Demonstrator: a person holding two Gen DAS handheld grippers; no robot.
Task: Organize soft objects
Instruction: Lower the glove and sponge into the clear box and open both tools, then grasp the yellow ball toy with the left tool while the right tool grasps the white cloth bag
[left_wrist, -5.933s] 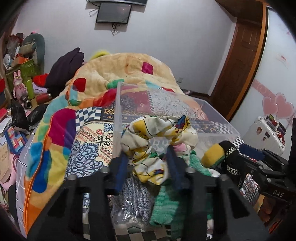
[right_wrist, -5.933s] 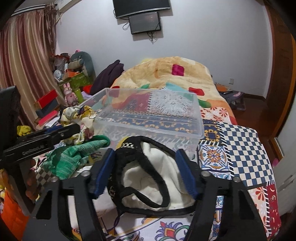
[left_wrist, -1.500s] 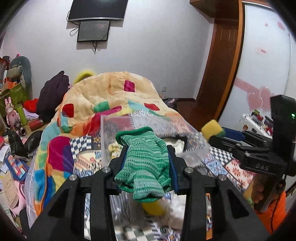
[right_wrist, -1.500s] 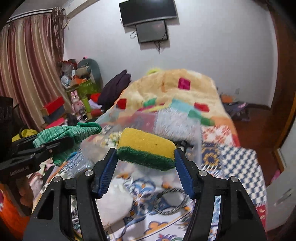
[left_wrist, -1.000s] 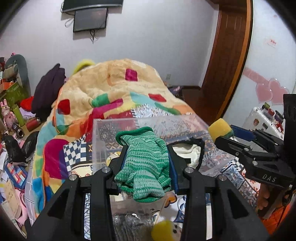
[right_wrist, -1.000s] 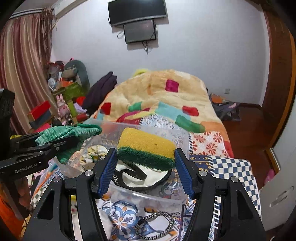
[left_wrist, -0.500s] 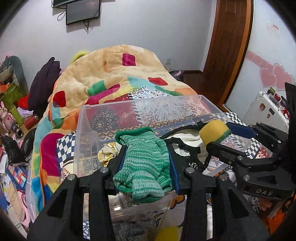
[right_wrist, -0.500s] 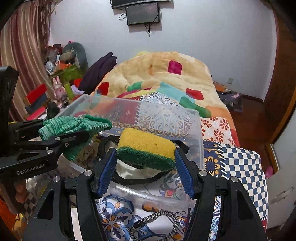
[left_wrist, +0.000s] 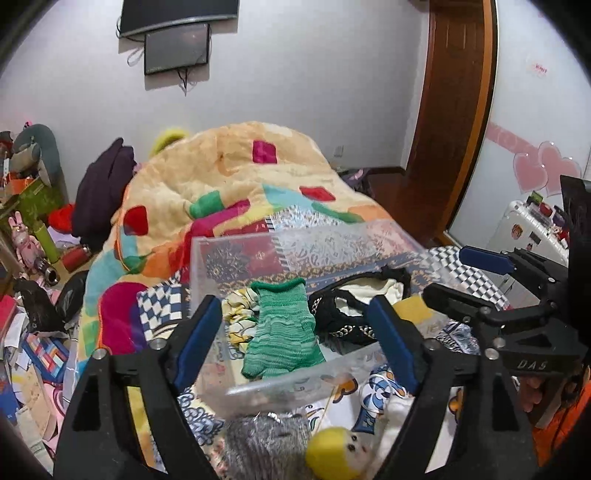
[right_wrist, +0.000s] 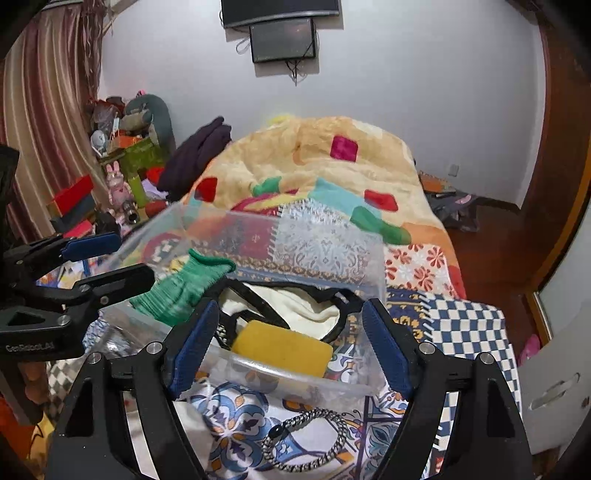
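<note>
A clear plastic bin (left_wrist: 207, 254) (right_wrist: 332, 251) stands on the patterned bedspread. A green knit glove (left_wrist: 282, 328) (right_wrist: 181, 288) lies inside it over a yellow floral cloth (left_wrist: 238, 317). A cream bag with black straps (left_wrist: 354, 306) (right_wrist: 291, 302) and a yellow sponge (right_wrist: 282, 350) (left_wrist: 412, 308) also lie in the bin. My left gripper (left_wrist: 295, 339) is open and empty just above the bin's near wall. My right gripper (right_wrist: 288, 343) is open and empty above the sponge.
A grey fuzzy item (left_wrist: 266, 443) and a yellow plush head (left_wrist: 334, 452) lie in front of the bin. A black-and-white cord loop (right_wrist: 306, 439) lies on the bedspread. A folded quilt (left_wrist: 229, 173) fills the bed behind. Clutter crowds the floor at left (left_wrist: 29, 258).
Both grippers have opened. The green glove dropped from my left gripper into the bin, and the yellow sponge dropped from my right gripper into the bin.
</note>
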